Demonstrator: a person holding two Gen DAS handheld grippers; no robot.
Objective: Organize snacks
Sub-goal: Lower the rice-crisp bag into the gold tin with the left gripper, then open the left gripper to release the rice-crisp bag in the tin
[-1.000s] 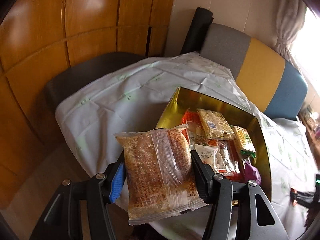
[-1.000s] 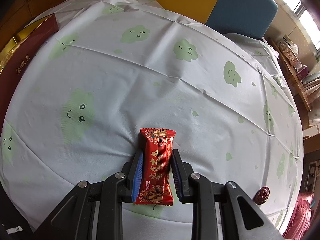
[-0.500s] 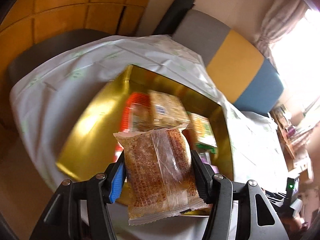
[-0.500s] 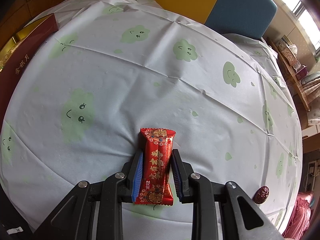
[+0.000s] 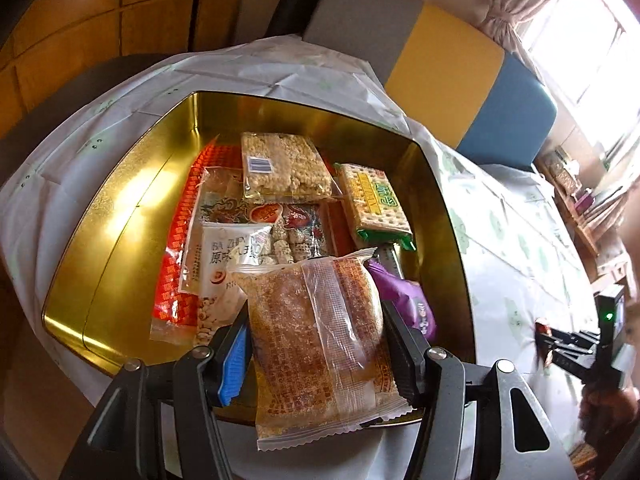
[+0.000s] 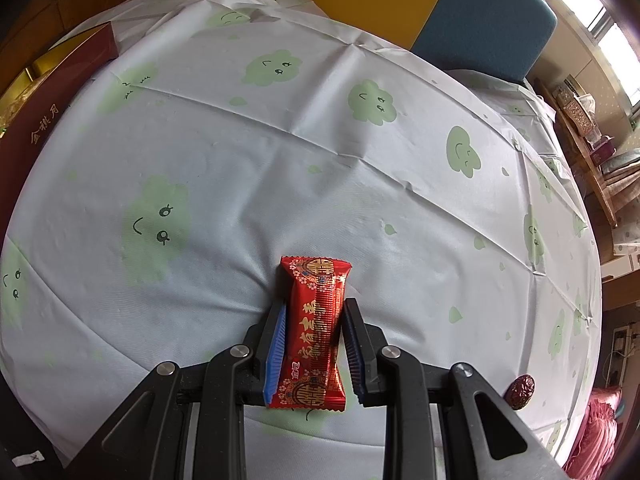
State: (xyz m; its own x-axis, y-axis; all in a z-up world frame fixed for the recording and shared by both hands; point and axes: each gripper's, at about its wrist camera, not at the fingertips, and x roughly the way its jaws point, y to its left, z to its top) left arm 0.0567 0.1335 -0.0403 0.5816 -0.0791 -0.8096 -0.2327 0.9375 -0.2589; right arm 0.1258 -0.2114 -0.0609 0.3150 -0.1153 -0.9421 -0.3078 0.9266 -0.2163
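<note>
My left gripper point(image 5: 316, 320) is shut on a clear-wrapped brown pastry packet point(image 5: 320, 344) and holds it over the near edge of a gold tin box point(image 5: 120, 208). The box holds several snacks: a rice-puff bar point(image 5: 280, 164), a cracker pack point(image 5: 376, 204), a white packet point(image 5: 224, 256), a purple packet point(image 5: 404, 300). My right gripper point(image 6: 314, 328) is shut on a red candy packet point(image 6: 316, 328) just above the tablecloth point(image 6: 280, 160). The right gripper also shows in the left wrist view point(image 5: 560, 340).
The box's dark red outer wall point(image 6: 52, 96) is at the left of the right wrist view. A red date point(image 6: 521, 391) lies near the table's right edge. A grey, yellow and blue sofa point(image 5: 452, 72) stands behind the table.
My left gripper has moved forward over the gold box with the pastry packet, and the box now fills the view. The right gripper and its red packet have not moved.
</note>
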